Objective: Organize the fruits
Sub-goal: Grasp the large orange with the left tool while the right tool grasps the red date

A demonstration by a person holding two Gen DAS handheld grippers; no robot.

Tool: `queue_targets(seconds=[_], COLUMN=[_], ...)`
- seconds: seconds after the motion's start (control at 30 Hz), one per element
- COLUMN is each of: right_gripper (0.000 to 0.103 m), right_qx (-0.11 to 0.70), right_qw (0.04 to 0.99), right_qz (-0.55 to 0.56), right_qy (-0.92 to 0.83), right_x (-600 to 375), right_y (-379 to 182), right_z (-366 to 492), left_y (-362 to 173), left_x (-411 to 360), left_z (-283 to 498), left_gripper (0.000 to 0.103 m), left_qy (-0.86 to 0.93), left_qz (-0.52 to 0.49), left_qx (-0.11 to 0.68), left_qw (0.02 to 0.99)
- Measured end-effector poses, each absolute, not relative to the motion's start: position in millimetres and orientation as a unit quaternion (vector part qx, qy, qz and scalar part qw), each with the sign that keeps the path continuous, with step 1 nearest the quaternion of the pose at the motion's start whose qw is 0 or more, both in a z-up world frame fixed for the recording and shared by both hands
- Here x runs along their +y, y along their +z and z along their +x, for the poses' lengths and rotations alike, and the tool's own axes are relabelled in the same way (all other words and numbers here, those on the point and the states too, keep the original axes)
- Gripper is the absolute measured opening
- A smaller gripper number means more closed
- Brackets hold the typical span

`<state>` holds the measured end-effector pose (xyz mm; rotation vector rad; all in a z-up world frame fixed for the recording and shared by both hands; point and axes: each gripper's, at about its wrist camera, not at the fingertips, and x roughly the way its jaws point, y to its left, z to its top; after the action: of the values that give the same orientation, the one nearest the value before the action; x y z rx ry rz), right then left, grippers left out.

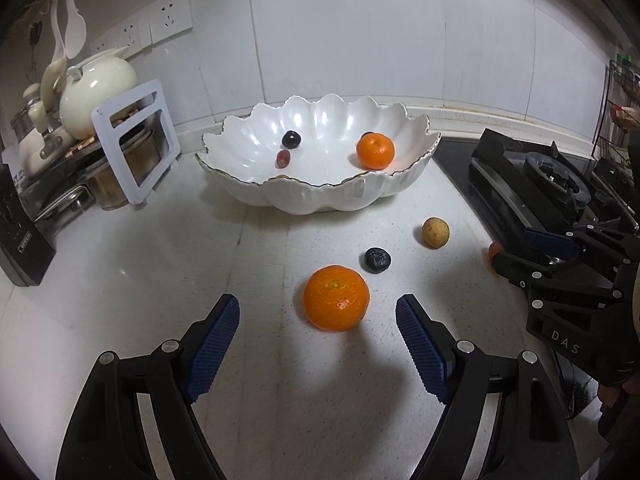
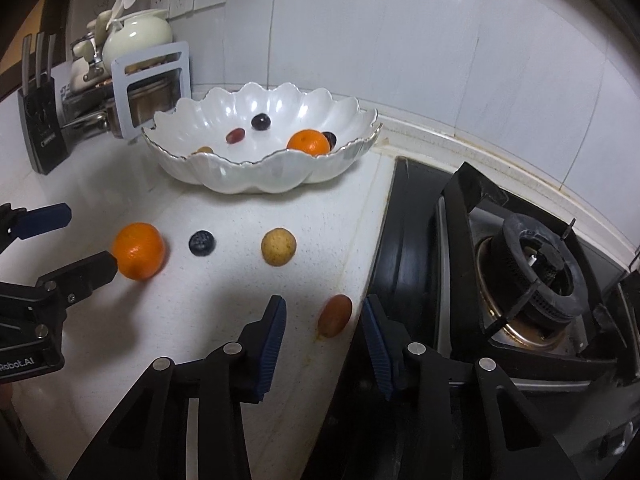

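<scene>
On the white surface (image 1: 160, 264), the left gripper (image 1: 318, 312), marked "Robot.AI", stands released with its blue pads either side of a mandarin (image 1: 336, 298), not touching it. Further right lie a blueberry (image 1: 377, 260) and a tan round fruit (image 1: 435, 233). The scalloped white bowl (image 1: 320, 196) behind holds another mandarin (image 1: 375, 151) and grapes (image 1: 283, 159). The right gripper (image 2: 325, 320), lettered "DAS", brackets a reddish grape (image 2: 335, 316) at the stove's (image 2: 532, 280) edge, pads clear of it.

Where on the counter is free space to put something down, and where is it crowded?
Free: the counter between the dish rack and the orange, left of the bowl. Crowded: in front of the bowl toward the stove, with blueberry, longan and grape.
</scene>
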<state>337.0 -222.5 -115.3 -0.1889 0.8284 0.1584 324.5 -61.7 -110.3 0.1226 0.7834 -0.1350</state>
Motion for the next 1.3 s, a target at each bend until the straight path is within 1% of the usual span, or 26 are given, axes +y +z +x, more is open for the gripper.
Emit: queue_targets(seconds=[0.07, 0.23, 0.33, 0.53, 0.7, 0.73, 0.83, 0.97, 1.07, 1.2, 1.3], right_gripper=[0.038, 0.037, 0.034, 0.034, 0.034, 0.031, 0.029, 0.026, 0.019, 0.017, 0.017], right_qx=[0.405, 0.411, 0.414, 0.419, 0.431, 0.432, 0.433, 0.443, 0.444, 0.444, 0.444], right_qw=[0.906, 0.903, 0.902, 0.899, 0.894, 0.894, 0.893, 0.888, 0.888, 0.888, 0.889], right_qz=[-0.094, -0.097, -0.096, -0.097, -0.089, -0.088, -0.094, -0.092, -0.086, -0.087, -0.083], right_qy=[0.077, 0.078, 0.081, 0.082, 0.082, 0.081, 0.077, 0.078, 0.078, 0.078, 0.079], right_x=[-223, -223, -222, -221, -222, -223, -221, -219, -219, -218, -219], right_y=[-118, -123, -125, -129, -132, -132, -133, -136, -137, -137, -137], right_z=[339, 342, 345, 350, 354, 355, 357, 361, 362, 361, 362], left_y=[-113, -119, -121, -122, -125, -126, -128, -132, -134, -138, -138], left_x=[-63, -65, -65, -68, -69, -70, -70, -68, -67, -67, -66], left_z=[327, 333, 337, 343, 348, 349, 351, 355, 357, 359, 360], left_gripper=[0.080, 0.076, 0.074, 0.072, 0.068, 0.067, 0.065, 0.059, 0.054, 0.045, 0.044], left_qy=[-0.066, -0.068, -0.070, -0.075, -0.078, -0.079, -0.081, -0.082, -0.085, -0.086, -0.085], left_qz=[0.061, 0.060, 0.056, 0.052, 0.050, 0.049, 0.047, 0.041, 0.032, 0.029, 0.025], left_qx=[0.383, 0.389, 0.393, 0.394, 0.399, 0.401, 0.405, 0.414, 0.420, 0.426, 0.425], left_qw=[0.919, 0.917, 0.915, 0.915, 0.912, 0.912, 0.910, 0.906, 0.903, 0.900, 0.901])
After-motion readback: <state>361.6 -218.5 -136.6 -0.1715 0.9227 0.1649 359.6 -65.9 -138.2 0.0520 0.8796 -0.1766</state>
